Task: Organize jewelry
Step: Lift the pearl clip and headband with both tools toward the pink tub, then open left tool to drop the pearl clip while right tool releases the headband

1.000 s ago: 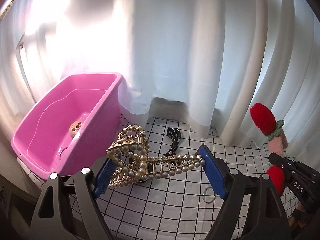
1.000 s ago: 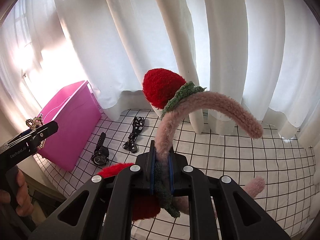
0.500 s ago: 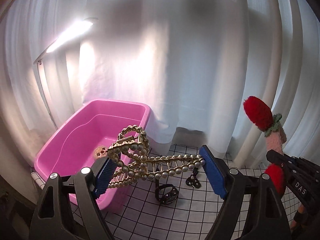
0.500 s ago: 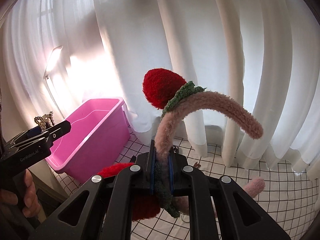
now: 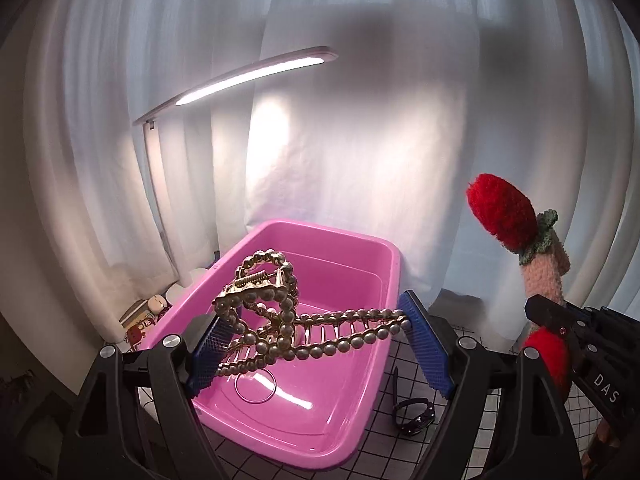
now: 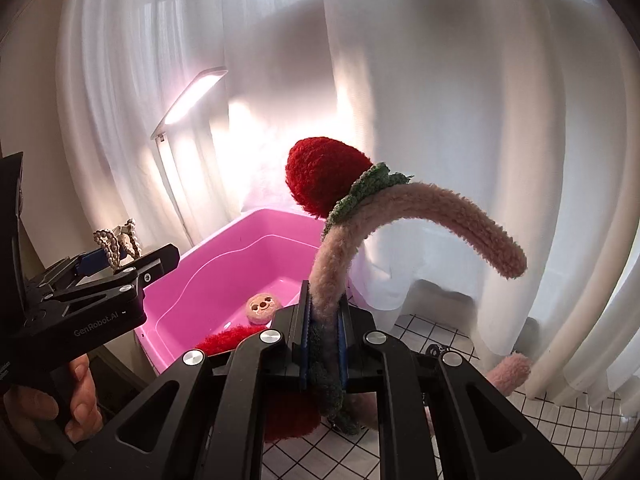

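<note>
White curtains hang behind the checked bench (image 5: 320, 468). My left claw (image 5: 316, 340) grips the pearl clip (image 5: 280, 320) over the pink tub (image 5: 394, 280); I should lower before letting go. My right claw (image 6: 322, 344) pinches the fuzzy headband (image 6: 420, 208) nearby.

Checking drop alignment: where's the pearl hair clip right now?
Left wrist view: pearl hair clip is held between the left gripper fingers, in front of the pink bin interior. Right wrist view shows it far left.
</note>
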`<action>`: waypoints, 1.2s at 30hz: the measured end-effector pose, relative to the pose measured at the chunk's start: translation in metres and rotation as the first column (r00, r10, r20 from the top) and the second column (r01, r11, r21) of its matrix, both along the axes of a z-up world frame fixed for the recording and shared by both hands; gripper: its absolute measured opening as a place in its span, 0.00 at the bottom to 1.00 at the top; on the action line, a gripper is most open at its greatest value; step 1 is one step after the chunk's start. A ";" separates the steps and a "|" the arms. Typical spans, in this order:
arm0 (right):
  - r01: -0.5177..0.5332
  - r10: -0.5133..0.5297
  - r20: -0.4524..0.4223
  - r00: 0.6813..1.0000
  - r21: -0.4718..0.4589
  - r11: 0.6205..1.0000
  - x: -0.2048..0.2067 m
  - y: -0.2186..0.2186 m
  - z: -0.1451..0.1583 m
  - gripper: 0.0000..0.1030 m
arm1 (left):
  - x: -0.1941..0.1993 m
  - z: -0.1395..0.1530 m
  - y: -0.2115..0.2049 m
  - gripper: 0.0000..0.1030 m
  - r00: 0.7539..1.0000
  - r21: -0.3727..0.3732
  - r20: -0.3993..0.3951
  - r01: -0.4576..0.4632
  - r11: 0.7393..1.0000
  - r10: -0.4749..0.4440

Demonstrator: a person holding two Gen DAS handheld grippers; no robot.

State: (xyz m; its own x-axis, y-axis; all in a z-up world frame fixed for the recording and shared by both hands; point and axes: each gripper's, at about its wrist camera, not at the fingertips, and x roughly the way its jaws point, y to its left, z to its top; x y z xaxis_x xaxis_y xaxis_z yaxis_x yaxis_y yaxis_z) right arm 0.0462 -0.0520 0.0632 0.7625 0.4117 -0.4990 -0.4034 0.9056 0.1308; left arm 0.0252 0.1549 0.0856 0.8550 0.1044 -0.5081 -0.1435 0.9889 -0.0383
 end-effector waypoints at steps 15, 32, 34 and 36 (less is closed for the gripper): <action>-0.149 0.146 -0.035 0.989 -0.088 0.985 0.052 0.113 -0.011 0.10 | 0.023 -0.043 0.100 0.76 0.984 0.012 -0.088 -0.153 0.988 0.153; -0.167 0.141 -0.157 0.977 -0.166 0.972 0.106 0.162 -0.053 0.11 | 0.068 -0.086 0.123 0.76 0.968 0.024 -0.189 -0.165 0.986 0.166; -0.162 0.131 -0.176 0.976 -0.171 0.972 0.113 0.164 -0.059 0.11 | 0.075 -0.089 0.123 0.76 0.966 0.028 -0.195 -0.166 0.986 0.168; -0.159 0.124 -0.188 0.974 -0.185 0.970 0.118 0.168 -0.063 0.11 | 0.082 -0.091 0.121 0.76 0.965 0.040 -0.207 -0.158 0.987 0.163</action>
